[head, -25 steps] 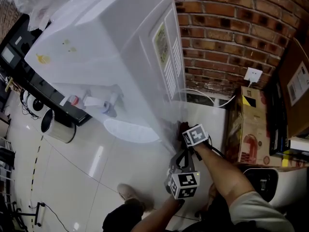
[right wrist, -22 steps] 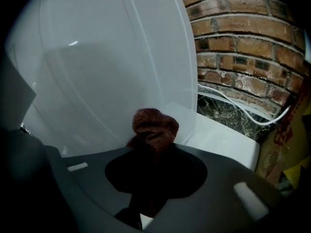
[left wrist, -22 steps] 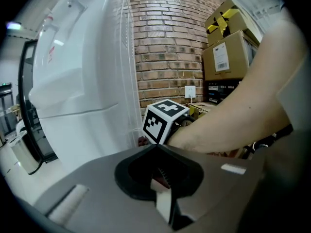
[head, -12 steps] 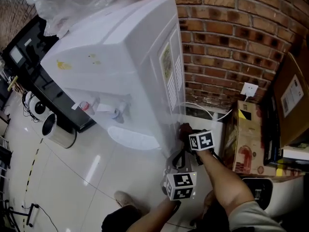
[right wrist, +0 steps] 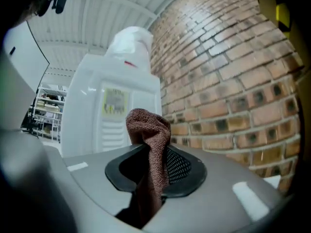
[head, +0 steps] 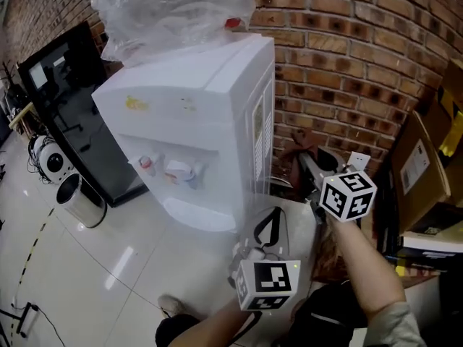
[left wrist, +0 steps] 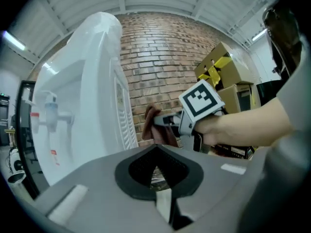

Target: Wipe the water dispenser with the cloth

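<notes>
Two grippers up, one cloth in play. Right gripper [head: 304, 161] is clamped on the brown cloth [right wrist: 149, 152], w/ a fold standing up past the jaw tips & the rest hanging below. Left gripper [head: 270, 221] has its jaws together, nothing between them, and sits lower & nearer the person. Cloth is held out level just off the water dispenser [head: 184, 103], facing its side panel [head: 262, 132] w/ the label & vent slats. It's near the panel, not touching as far as I can see.

My read: the step in hand is getting the cloth onto that side face. To do it well, turn the bunched fold flat against the panel so terry, not hard jaw tips, meets the plastic. Press lightly w/ long strokes top to bottom, and run along the slats rather than across so the loops don't snag. Grip needs to be firm, since only a narrow pinch of fabric sits in the jaws. Spare gripper is best kept out of the stroke path.

Around: brick wall [head: 340, 56] is just behind the dispenser, so there's little room at the back edge. Crumpled clear plastic [head: 170, 6] sits on top & the taps [head: 177, 170] are on the front. Cardboard boxes [head: 419, 161] crowd the right. A cylindrical bin [head: 76, 197] & black cabinet [head: 72, 100] stand to the left, well apart.
</notes>
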Available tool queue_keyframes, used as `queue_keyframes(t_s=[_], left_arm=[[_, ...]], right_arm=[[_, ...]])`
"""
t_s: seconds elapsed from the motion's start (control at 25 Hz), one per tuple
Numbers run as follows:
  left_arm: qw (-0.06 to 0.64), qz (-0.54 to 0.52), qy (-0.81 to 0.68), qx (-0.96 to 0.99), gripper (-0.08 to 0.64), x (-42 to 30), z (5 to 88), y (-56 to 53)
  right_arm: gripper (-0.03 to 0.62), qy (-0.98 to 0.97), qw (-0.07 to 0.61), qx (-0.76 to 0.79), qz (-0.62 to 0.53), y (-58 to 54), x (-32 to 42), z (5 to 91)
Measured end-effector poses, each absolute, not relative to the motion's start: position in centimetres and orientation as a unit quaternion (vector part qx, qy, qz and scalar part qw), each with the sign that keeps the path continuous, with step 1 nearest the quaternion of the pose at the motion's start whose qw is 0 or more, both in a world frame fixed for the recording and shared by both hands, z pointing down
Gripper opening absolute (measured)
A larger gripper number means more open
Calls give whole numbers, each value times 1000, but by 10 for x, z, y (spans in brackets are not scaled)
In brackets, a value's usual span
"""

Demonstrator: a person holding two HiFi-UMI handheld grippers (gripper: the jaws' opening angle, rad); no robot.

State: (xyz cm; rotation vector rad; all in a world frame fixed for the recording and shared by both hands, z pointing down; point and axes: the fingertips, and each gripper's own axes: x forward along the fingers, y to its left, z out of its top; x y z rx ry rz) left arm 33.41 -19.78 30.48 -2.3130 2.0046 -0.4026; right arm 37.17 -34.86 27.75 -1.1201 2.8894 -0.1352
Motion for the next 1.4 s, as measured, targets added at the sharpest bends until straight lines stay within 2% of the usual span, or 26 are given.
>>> queue_keyframes(t_s=[0.32,0.48,0.84,1.16,1.4], left_arm=[[47,-81,673,-733,0,309,248,-196],[39,-85,672,-734,0,307,253,-194],[40,-93,674,-731,0,305,261,-194],[32,-109,661,-742,0,324,283,-202],[10,-125,657,-743,0,327,316,-209]], right_arm=[[100,930,142,-327,94,-331,334,56],[99,925,167,-326,98,-345,303,13],[97,913,158,-373,42,-392,303,38],[97,917,40,-396,18,-419,307,129],[98,922,-20,-385,-26,-427,302,222]])
